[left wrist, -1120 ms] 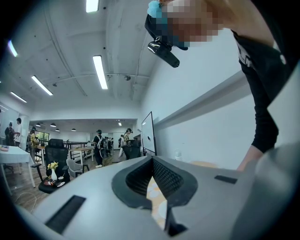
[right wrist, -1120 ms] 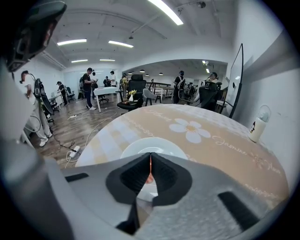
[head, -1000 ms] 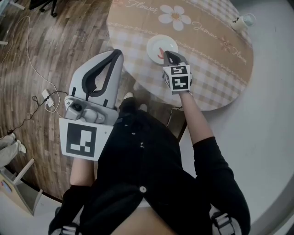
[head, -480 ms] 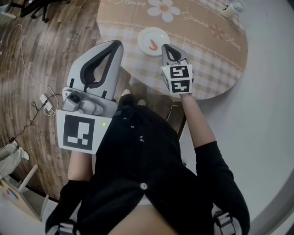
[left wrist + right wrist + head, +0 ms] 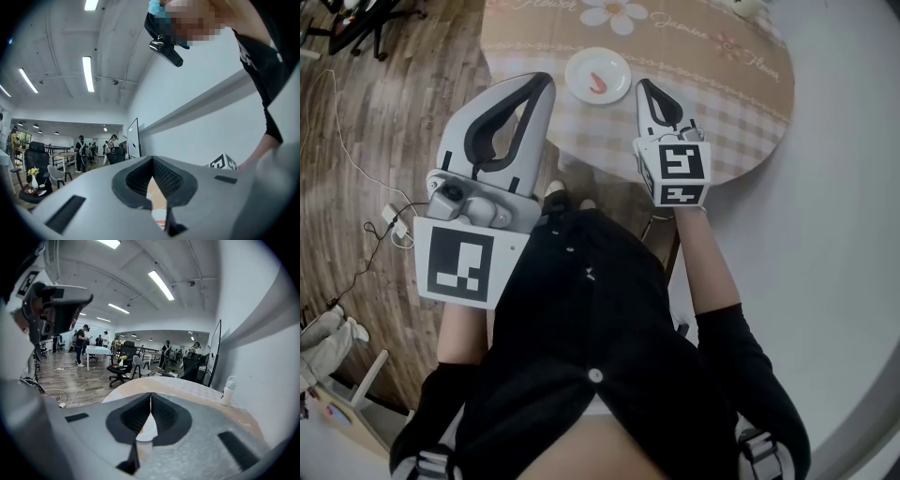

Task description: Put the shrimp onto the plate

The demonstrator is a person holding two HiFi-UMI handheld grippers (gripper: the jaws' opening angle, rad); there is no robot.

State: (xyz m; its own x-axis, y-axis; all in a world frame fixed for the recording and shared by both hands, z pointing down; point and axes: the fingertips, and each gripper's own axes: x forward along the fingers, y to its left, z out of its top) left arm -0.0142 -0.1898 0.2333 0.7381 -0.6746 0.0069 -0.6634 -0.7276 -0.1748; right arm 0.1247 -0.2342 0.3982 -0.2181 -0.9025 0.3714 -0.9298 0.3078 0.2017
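**A:** Where does the small red shrimp (image 5: 597,82) lie?

**B:** In the round white plate (image 5: 615,64), a little off its middle. It is the only thing in the plate.

**A:** And the plate?

**B:** It stands on the round table (image 5: 722,89), which is covered by a beige checked cloth printed with white flowers. The plate is near the table's edge on the person's side.

**A:** How does the left gripper (image 5: 542,82) stand?

**B:** Its grey jaws are clenched tip to tip with nothing between them. In the head view the tips show just left of the plate, over the table's rim and the wooden floor (image 5: 384,103).

**A:** The right gripper (image 5: 642,86)?

**B:** Also clenched and empty, with its pads meeting at the tip. It shows just right of the plate, apart from it. Its own view looks across the cloth.

**A:** Any other container?

**B:** A white bottle (image 5: 227,391) stands upright at the far side of the table. Its contents cannot be seen.
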